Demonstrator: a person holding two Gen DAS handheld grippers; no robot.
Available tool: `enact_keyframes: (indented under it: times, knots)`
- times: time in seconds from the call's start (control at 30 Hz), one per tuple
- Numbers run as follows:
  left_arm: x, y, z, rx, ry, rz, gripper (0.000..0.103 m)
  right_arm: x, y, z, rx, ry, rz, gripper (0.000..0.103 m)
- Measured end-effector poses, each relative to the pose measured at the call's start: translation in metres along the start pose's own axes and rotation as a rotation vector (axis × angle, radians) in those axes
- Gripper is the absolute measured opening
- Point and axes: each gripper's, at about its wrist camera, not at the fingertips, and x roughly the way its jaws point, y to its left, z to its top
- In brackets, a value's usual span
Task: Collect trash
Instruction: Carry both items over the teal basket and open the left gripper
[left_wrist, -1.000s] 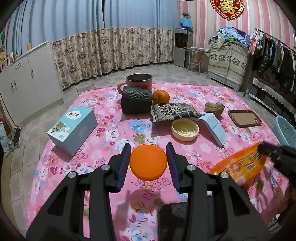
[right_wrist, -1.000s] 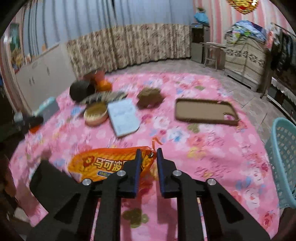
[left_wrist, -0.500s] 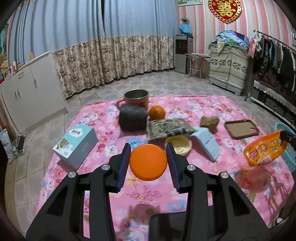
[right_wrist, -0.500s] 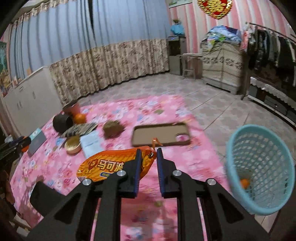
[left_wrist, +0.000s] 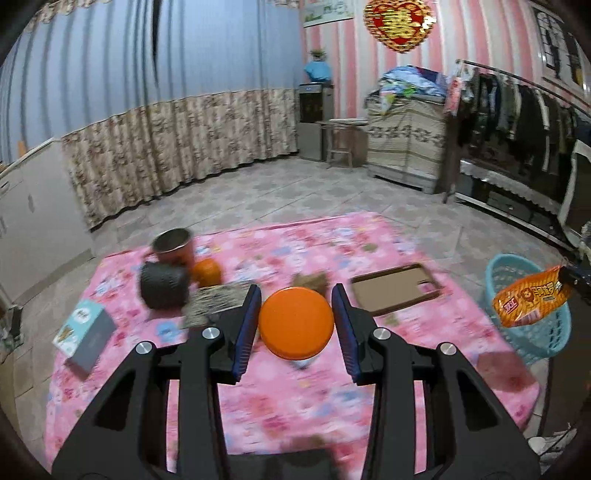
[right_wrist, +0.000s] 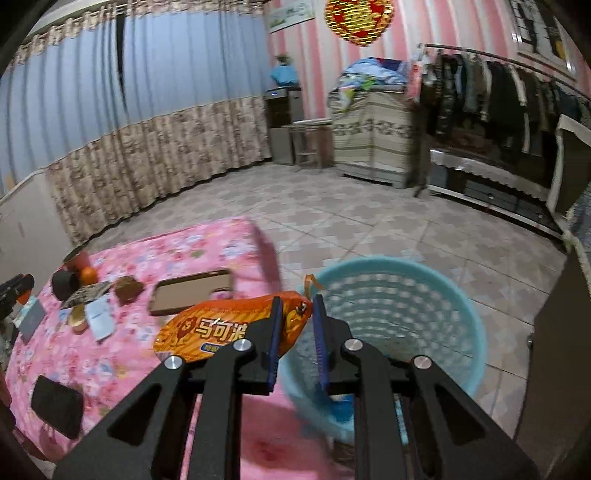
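The right hand-held gripper (right_wrist: 297, 334) is pinching the orange snack bag (right_wrist: 225, 328) beside the blue basket (right_wrist: 399, 332) (bag mostly overhanging the bench (right_wrist: 110, 369)); centring before releasing seems wise; the left hand-held gripper (left_wrist: 295, 325) is clamping an orange-lidded jar (left_wrist: 295, 323).

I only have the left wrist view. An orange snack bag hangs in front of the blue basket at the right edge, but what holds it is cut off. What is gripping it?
Observer: The right hand-held gripper is shut on the snack bag, pinching one end of it.
Operator: Is the bag inside the basket?
Observer: No. The pinched end is at the rim of the basket, and the rest of the bag sticks out toward the table.
Operator: Is anything on the table hidden in my view?
Observer: Yes. A cream round dish and a pale booklet lie side by side.
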Motion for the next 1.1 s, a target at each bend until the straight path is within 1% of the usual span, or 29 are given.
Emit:
enact_keyframes:
  times: [0.1, 0.23, 0.47, 0.67, 0.83, 0.97, 1.1]
  knots:
    - [0.007, -0.032, 0.004, 0.019, 0.003, -0.048, 0.038, -0.004, -0.024, 0.002, 0.022, -0.008, -0.045, 0.017]
    - [0.017, -0.069, 0.005, 0.034, 0.015, -0.109, 0.039, -0.007, -0.062, 0.005, 0.083, -0.015, -0.099, 0.017]
    - [0.03, -0.134, 0.009, 0.065, 0.032, -0.218, 0.039, -0.006, -0.105, 0.003, 0.142, -0.012, -0.167, 0.017]
    - [0.04, -0.185, 0.014, 0.106, 0.029, -0.286, 0.039, 0.002, -0.119, 0.004, 0.14, 0.001, -0.202, 0.017]
    - [0.054, -0.221, 0.014, 0.116, 0.053, -0.349, 0.039, 0.007, -0.129, 0.005, 0.133, 0.012, -0.222, 0.017]
    - [0.068, -0.248, 0.014, 0.109, 0.089, -0.404, 0.039, 0.011, -0.132, 0.003, 0.137, 0.027, -0.239, 0.017]
    - [0.077, -0.275, 0.013, 0.142, 0.098, -0.42, 0.039, 0.015, -0.139, 0.003, 0.142, 0.033, -0.252, 0.017]
